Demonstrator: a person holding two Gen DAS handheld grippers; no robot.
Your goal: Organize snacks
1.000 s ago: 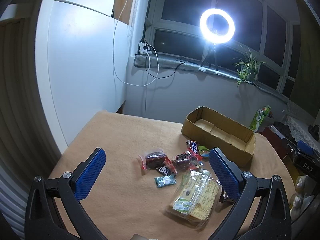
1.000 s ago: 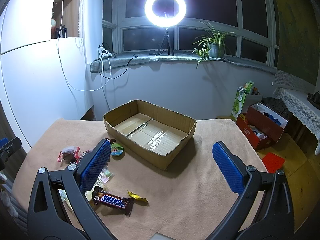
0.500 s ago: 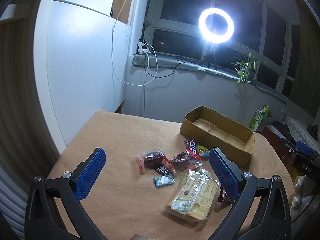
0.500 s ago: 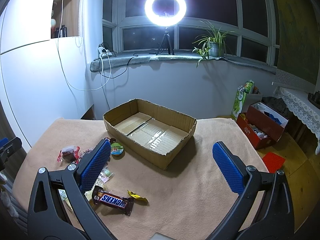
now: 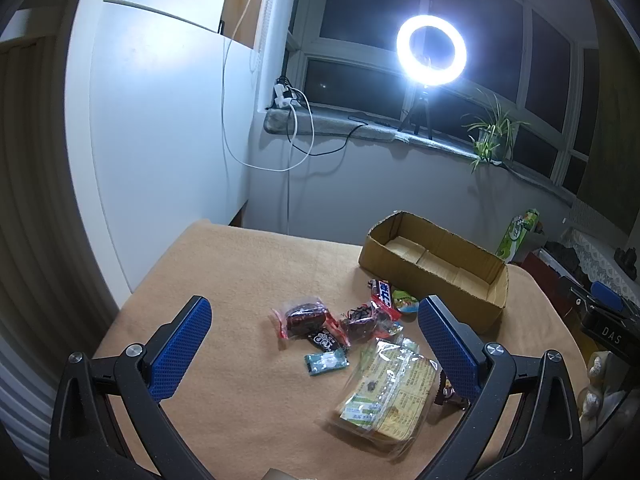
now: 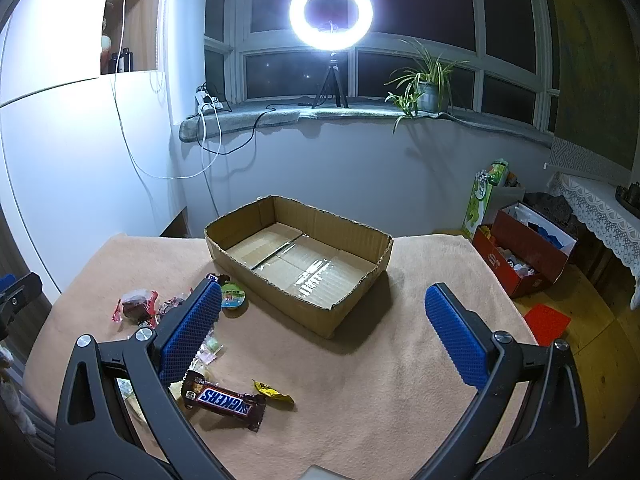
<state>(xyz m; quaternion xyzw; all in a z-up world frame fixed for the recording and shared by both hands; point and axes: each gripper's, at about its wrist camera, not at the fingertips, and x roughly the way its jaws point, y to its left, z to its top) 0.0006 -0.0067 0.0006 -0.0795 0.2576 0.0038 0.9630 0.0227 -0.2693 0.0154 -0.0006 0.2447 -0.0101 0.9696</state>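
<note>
Left wrist view shows the left hand-held gripper point(image 5: 312, 344) spread wide and holding nothing, poised above a loose cluster of snacks on the tan cloth-covered surface point(image 5: 240, 272): two red-edged clear packets of dark dried fruit point(image 5: 304, 317), a small teal sweet wrapper point(image 5: 326, 363), and a large clear bag of yellow-and-green printed biscuits point(image 5: 386, 390) lying nearest the right finger. Beyond them stands the shallow open brown cardboard box point(image 5: 434, 268), with nothing in it, and a small round green-lidded cup point(image 5: 405, 303) just beside its near wall. From the right wrist, the right hand-held gripper point(image 6: 324, 336) is equally wide open and empty, hovering in front of the same box, with a brown Snickers bar point(image 6: 224, 400) and a crumpled yellow wrapper point(image 6: 272, 391) on the cloth near its left finger. No snack looks to have been sorted yet. The risks lie in the packaging: slick, crinkly film could slide out of a shallow pinch, and the packets lie so close together that closing on one may drag or catch a neighbour. The big biscuit bag is floppy and may sag or fold if gripped by a corner. The light box could also shift if a finger knocks its wall.
</note>
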